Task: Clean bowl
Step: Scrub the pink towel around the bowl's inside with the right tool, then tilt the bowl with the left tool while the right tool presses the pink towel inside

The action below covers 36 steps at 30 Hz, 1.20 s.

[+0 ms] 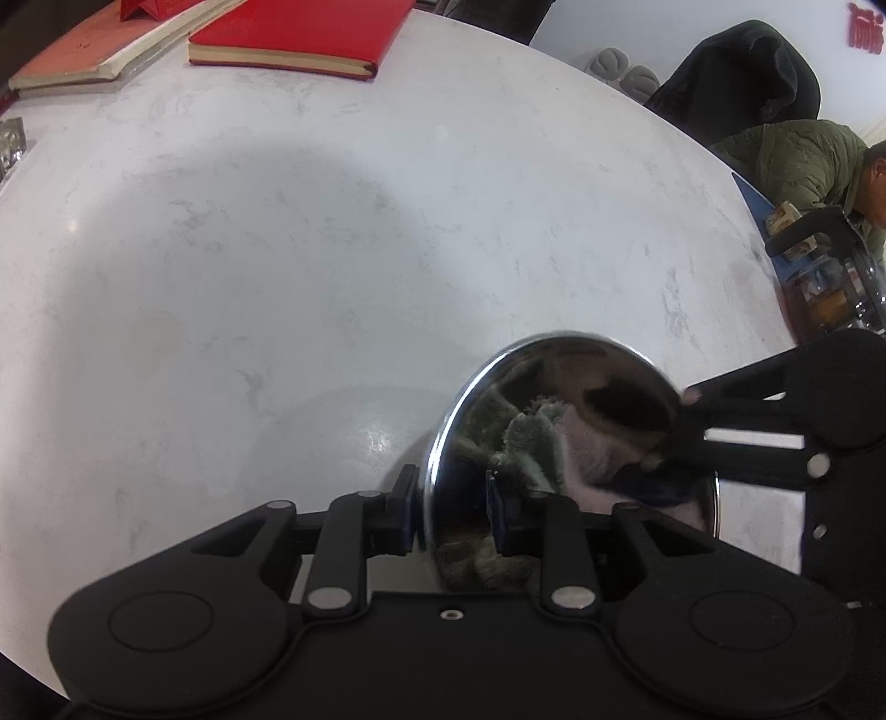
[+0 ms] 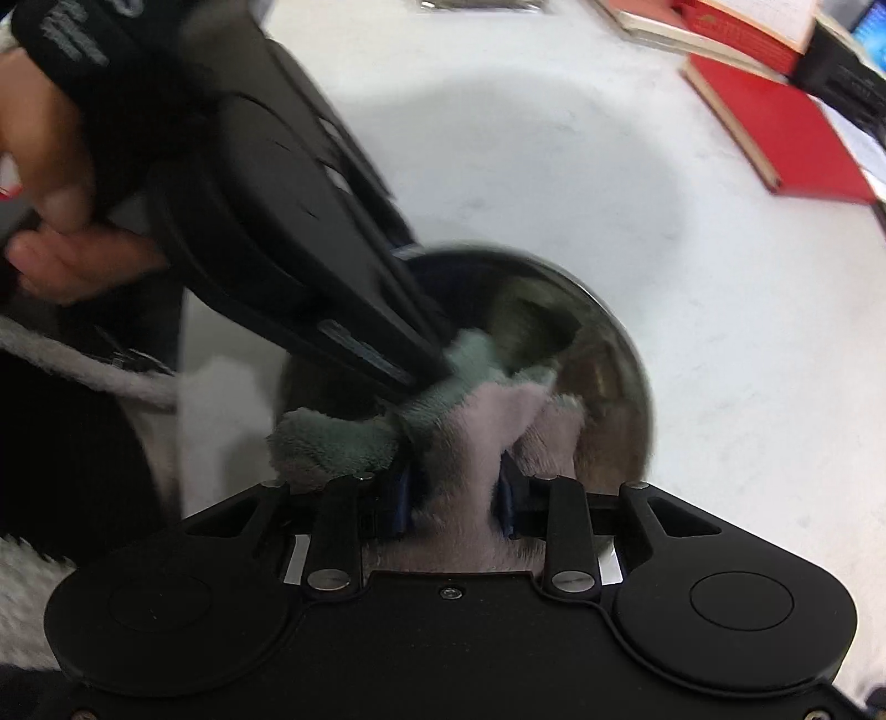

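A white marble table (image 1: pixel 277 249) is recorded, with red books (image 1: pixel 299 41) at its far edge, well apart from the work. The steel bowl (image 1: pixel 554 432) is found near the table's front edge, tipped up on its side. At the left of the left wrist view, the left gripper (image 1: pixel 451 518) is seen clenched across the bowl's rim, one pad outside the wall, the other inside. To the right, the right gripper (image 2: pixel 454 498) is seen grasping a bunched cloth (image 2: pixel 459 421), grey-green on one face and pale pink on the other, which is pressed into the bowl's interior.

The step in hand is judged to be the wiping of the inner surface; the bowl is braced while the cloth is worked against it. The next move is judged to call for a sweep of the cloth around the wall and base, with the rim grip kept firm so that the bowl is not spun or dropped.

The bowl's opening is seen to face up and to the right, toward the right gripper. Being round, the bowl shows no long axis; the axis through its opening is tilted well off upright.
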{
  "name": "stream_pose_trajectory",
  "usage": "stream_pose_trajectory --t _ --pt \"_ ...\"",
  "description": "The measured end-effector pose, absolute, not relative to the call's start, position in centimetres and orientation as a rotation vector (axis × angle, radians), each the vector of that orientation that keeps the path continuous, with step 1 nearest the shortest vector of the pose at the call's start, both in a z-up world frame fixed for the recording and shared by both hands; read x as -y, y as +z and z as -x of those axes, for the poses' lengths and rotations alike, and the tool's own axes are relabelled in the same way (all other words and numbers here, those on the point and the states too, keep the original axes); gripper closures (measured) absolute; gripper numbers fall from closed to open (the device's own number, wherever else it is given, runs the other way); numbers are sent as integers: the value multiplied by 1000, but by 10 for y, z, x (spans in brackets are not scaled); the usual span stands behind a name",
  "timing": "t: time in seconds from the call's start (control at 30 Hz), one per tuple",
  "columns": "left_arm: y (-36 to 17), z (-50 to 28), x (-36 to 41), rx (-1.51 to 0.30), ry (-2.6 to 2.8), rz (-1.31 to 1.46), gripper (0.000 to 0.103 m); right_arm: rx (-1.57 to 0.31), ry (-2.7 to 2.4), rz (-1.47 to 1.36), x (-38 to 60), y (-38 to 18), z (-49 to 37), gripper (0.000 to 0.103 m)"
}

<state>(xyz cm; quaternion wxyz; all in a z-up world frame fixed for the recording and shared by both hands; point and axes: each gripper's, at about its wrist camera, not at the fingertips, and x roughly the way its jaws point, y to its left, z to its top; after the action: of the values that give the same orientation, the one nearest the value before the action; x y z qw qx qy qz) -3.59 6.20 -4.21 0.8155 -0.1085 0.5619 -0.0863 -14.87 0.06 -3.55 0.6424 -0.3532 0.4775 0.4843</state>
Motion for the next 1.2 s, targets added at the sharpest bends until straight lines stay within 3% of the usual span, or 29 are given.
stream_pose_trajectory --t 0.53,0.67,0.8,0.87,0.97,1.1,1.2 --pt "-43 41 -63 -1206 -161 255 74 -1059 1053 740 -32 -66 149 74" --pt "-44 44 -63 -1189 -155 256 73 -1029 989 680 -28 -61 138 64" --pt "-41 46 -60 -1189 -114 235 72 -990 900 350 17 -34 130 48" --pt "-36 47 -58 -1192 -77 218 74 -984 824 133 41 -39 88 48" --pt "-26 50 -60 -1174 -29 205 74 -1047 734 -141 171 -11 78 48" --pt "-16 48 -68 -1129 5 237 74 -1170 761 -325 162 -43 19 49" --pt "-18 45 -77 -1108 -16 287 78 -1225 731 -362 190 -20 0 52"
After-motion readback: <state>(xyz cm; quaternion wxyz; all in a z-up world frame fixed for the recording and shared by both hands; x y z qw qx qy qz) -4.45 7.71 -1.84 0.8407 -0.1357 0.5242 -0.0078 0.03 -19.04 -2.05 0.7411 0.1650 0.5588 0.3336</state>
